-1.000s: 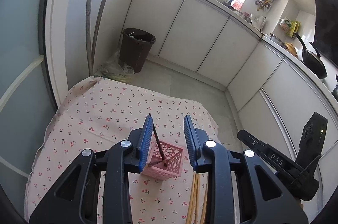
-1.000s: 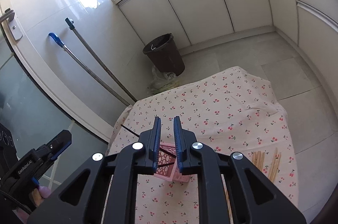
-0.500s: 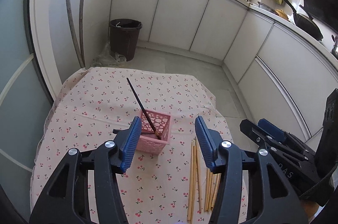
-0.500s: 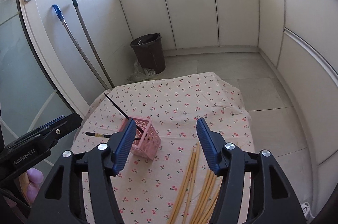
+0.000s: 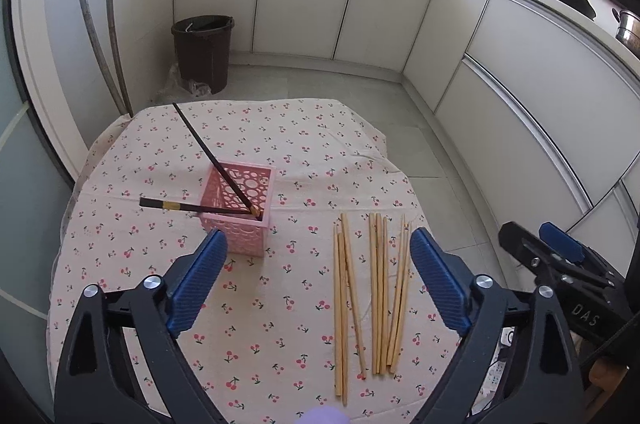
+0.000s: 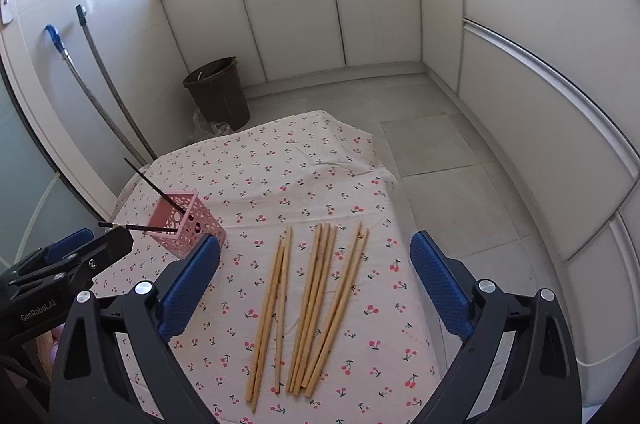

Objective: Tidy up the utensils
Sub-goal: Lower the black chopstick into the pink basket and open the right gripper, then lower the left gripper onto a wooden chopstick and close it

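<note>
Two dark chopsticks [image 5: 224,180] lean in the pink basket [image 5: 240,212]; wooden chopsticks [image 6: 312,308] await. Both grippers' jaws gape empty. Best pinch one stick mid-length.

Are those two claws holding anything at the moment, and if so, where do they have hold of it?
Nothing is held. The left claw and right claw are both open and empty above the wooden chopsticks. The black chopsticks sit in the pink basket.

Between your left gripper [image 5: 318,280] and right gripper [image 6: 316,288], bare cherry-print tablecloth [image 5: 256,144] lies open. To the left stands the pink basket [image 5: 240,208], its two dark chopsticks [image 5: 208,152] jutting up and sideways. Loose wooden chopsticks [image 6: 312,308] lie flat under your right gripper's spread jaws.
</note>
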